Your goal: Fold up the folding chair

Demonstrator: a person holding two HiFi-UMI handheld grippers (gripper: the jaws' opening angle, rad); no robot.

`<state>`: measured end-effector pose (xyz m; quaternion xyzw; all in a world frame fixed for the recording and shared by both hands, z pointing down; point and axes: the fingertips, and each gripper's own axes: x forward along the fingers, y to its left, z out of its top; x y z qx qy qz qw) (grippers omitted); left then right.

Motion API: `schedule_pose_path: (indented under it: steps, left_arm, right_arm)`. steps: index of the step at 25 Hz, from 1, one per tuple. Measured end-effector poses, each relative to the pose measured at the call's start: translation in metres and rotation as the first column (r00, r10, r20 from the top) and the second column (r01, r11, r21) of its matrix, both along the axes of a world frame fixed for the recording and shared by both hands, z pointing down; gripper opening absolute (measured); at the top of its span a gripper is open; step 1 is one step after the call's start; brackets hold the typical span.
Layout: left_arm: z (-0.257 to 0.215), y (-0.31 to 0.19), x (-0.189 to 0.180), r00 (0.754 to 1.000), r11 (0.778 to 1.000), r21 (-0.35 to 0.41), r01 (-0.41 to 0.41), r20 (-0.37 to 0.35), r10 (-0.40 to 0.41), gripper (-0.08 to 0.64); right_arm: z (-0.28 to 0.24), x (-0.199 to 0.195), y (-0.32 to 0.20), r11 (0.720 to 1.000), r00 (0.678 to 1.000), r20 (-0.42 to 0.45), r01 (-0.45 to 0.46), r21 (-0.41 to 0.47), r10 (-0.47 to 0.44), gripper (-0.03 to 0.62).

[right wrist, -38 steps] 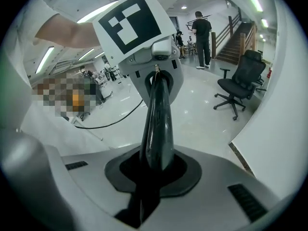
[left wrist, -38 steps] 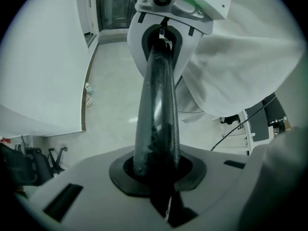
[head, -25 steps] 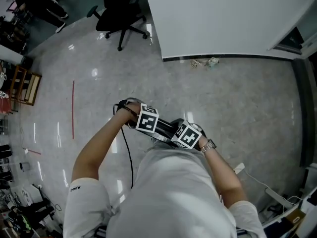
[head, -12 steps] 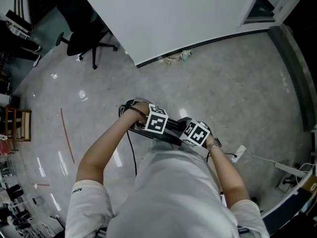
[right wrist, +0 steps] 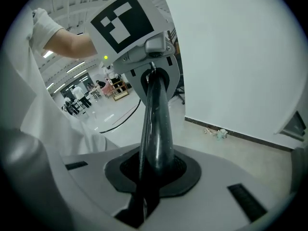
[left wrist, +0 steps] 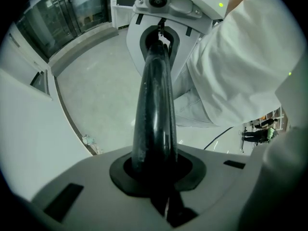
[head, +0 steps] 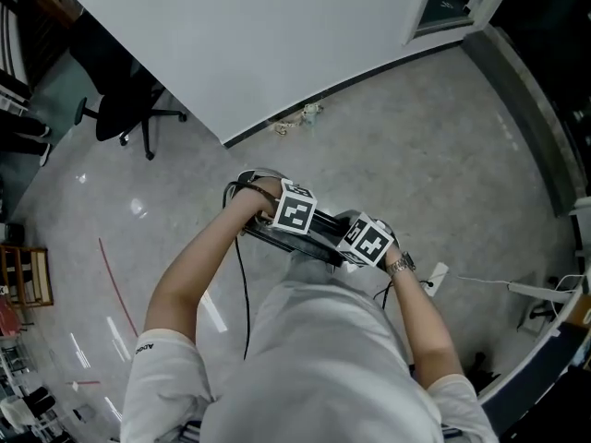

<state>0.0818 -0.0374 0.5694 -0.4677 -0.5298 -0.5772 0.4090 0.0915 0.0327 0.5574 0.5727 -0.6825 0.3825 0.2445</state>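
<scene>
**Step in hand.** None on the chair itself. I judge this a transit, with the tools stowed. The folding chair appears in no view. The only seat I can identify is an office chair (head: pixel 125 109) on castors by the wall (head: pixel 277 35), well apart from me, and that is not the item.

**State of tools.** The left tongs (left wrist: pixel 159 47) and right tongs (right wrist: pixel 153 83) are held together at my waist, pointing into one another. Each black jaw pair reaches the other's mouth. Both pairs are drawn in to a hairline slit, and no chair part lies in either. Whether one pair nips the other's jaws I cannot tell.

**Next move, in my judgement.** Locate the chair, separate the tongs and spread both jaw pairs. Then take the seat edge with one and steady the back with the other.

**View comparison.**
- The head view alone shows both tongs side by side and the cable (head: pixel 238 284) trailing down from the left one. It also shows the floor (head: pixel 416 127) ahead. It hides the jaws under the cubes (head: pixel 295 215).
- The left gripper view alone shows glazed doors (left wrist: pixel 62 18).
- The right gripper view alone shows a far hall with people (right wrist: pixel 79 99), too small to detail.
- Only the two gripper views show the jaw slit.
</scene>
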Motion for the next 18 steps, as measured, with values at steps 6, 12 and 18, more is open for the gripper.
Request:
schedule_pose_path:
  steps: [6, 12, 18]
  left_arm:
    - [0.000, 0.018, 0.051, 0.999, 0.999, -0.016, -0.048, -0.016, 0.048, 0.069]
    - [-0.003, 0.028, 0.103, 0.997, 0.996, -0.026, -0.080, -0.016, 0.080, 0.069]
    - [-0.003, 0.040, 0.150, 0.994, 0.992, -0.077, -0.099, -0.064, 0.094, 0.069]
  right_arm:
    - [-0.003, 0.047, 0.018, 0.998, 0.998, -0.039, -0.056, -0.017, 0.056, 0.055]
    - [-0.007, 0.095, 0.029, 0.993, 0.991, -0.069, -0.114, -0.037, 0.111, 0.054]
    - [-0.011, 0.139, 0.040, 0.989, 0.988, -0.107, -0.120, -0.083, 0.111, 0.054]
